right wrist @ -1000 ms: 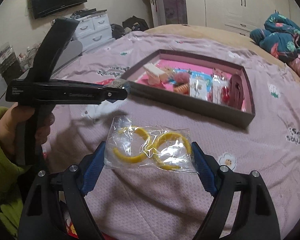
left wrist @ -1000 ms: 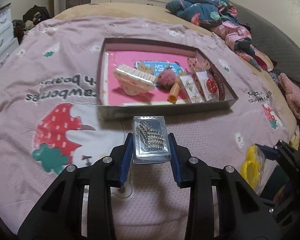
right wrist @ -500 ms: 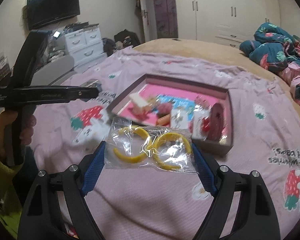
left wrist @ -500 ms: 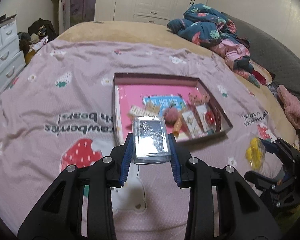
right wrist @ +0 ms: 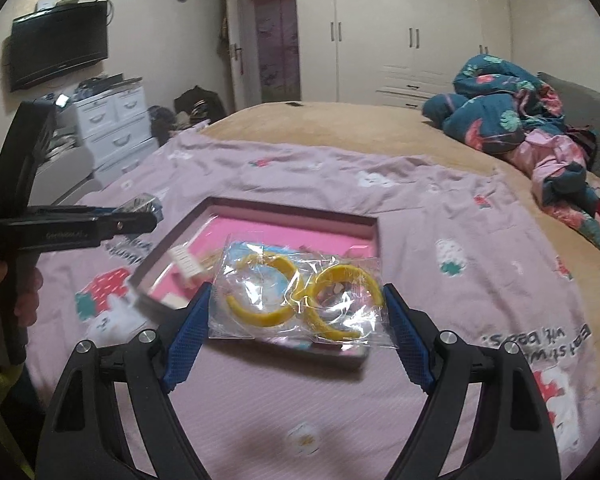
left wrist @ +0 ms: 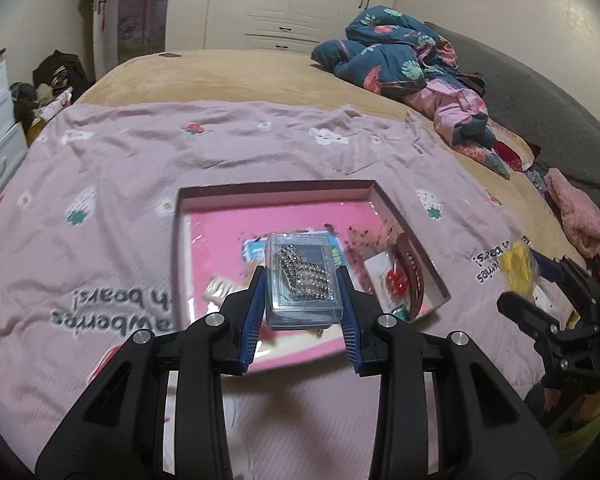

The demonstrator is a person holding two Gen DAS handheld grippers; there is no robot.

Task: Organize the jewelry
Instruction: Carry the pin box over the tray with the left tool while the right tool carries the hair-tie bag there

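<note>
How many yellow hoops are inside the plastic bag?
2. One yellow hoop sits on the left side of the clear bag and the other hoop on the right, held by the right claw.

Both grippers have risen and moved forward over the bed. The clear case (left wrist: pixel 303 285) of rhinestone jewelry, clamped in the left gripper (left wrist: pixel 302 300), lay short of the tray's (left wrist: pixel 408 224) near wall a second ago; now it hangs over the tray's pink floor. The bag of yellow hoops (right wrist: pixel 300 296) in the right gripper (right wrist: pixel 300 322) has likewise come from the near blanket (right wrist: pixel 480 240) to above the tray (right wrist: pixel 292 210), covering the items inside.
</note>
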